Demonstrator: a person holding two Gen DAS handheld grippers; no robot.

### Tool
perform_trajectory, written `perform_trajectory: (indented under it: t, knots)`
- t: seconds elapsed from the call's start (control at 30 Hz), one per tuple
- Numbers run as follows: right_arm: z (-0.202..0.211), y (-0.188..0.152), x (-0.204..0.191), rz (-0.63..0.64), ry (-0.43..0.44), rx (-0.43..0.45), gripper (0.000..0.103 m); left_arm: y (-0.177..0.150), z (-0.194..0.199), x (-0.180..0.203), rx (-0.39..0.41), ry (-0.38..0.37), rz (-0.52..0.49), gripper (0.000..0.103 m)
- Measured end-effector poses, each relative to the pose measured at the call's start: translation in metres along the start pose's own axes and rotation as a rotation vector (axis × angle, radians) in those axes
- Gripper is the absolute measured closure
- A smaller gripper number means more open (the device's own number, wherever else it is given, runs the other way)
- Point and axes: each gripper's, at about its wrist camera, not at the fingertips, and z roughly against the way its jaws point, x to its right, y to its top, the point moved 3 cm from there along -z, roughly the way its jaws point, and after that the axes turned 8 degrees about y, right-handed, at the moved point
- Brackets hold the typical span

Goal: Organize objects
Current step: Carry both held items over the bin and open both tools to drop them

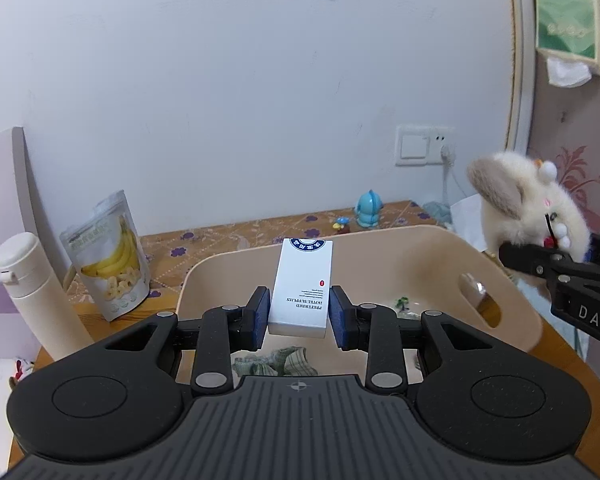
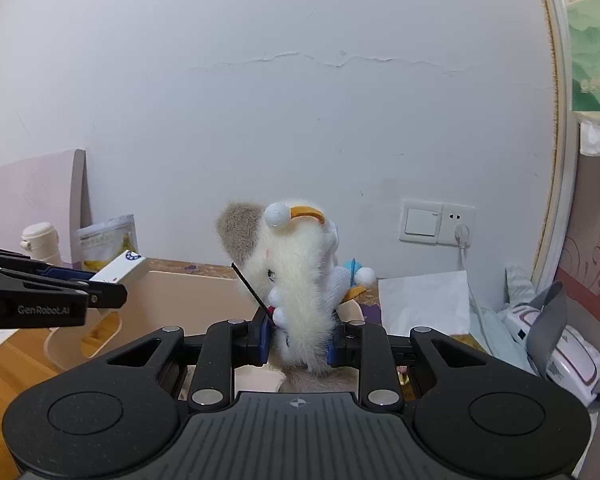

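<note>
My left gripper (image 1: 299,316) is shut on a white box (image 1: 302,288) with blue print and holds it above the beige basket (image 1: 512,280). The box also shows in the right wrist view (image 2: 120,270), with the left gripper (image 2: 100,284) at the left edge. My right gripper (image 2: 299,340) is shut on a white plush toy (image 2: 296,272) and holds it upright above the basket's right side (image 2: 168,292). The toy also shows at the right of the left wrist view (image 1: 532,204). A green checked cloth (image 1: 276,362) lies in the basket.
A banana-chip pouch (image 1: 108,256) and a white bottle (image 1: 36,292) stand left of the basket. A blue figurine (image 1: 368,208) stands at the table's back. White paper (image 2: 424,296) and a white and pink bag (image 2: 556,344) lie at the right. A wall socket (image 2: 436,222) has a plugged cable.
</note>
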Motion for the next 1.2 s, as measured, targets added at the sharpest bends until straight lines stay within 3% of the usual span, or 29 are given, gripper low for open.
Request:
perform_trajectory:
  t: [0.33, 0.77, 0.93, 1.0, 1.07, 1.13, 1.2]
  knots:
    - [-0.051, -0.001, -0.003, 0.036, 0.023, -0.091, 0.078, -0.016, -0.064, 0.009, -0.178, 0.014, 0.009, 0.070]
    - [-0.101, -0.029, -0.007, 0.101, 0.042, -0.273, 0.076, -0.026, -0.098, 0.008, -0.283, 0.029, -0.013, 0.070]
    - [-0.105, -0.036, -0.011, 0.123, 0.049, -0.317, 0.067, -0.026, -0.100, 0.009, -0.313, 0.027, -0.017, 0.070]
    - [-0.105, -0.038, -0.012, 0.122, 0.050, -0.323, 0.059, -0.026, -0.099, 0.009, -0.313, 0.027, -0.013, 0.070]
    - [-0.104, -0.038, -0.013, 0.119, 0.048, -0.325, 0.057, -0.025, -0.096, 0.011, -0.296, 0.026, -0.014, 0.065]
    - [-0.103, -0.038, -0.013, 0.113, 0.045, -0.325, 0.054, -0.024, -0.094, 0.011, -0.280, 0.029, -0.017, 0.050]
    - [-0.100, -0.037, -0.012, 0.108, 0.040, -0.318, 0.043, -0.023, -0.089, 0.010, -0.261, 0.024, -0.006, 0.035]
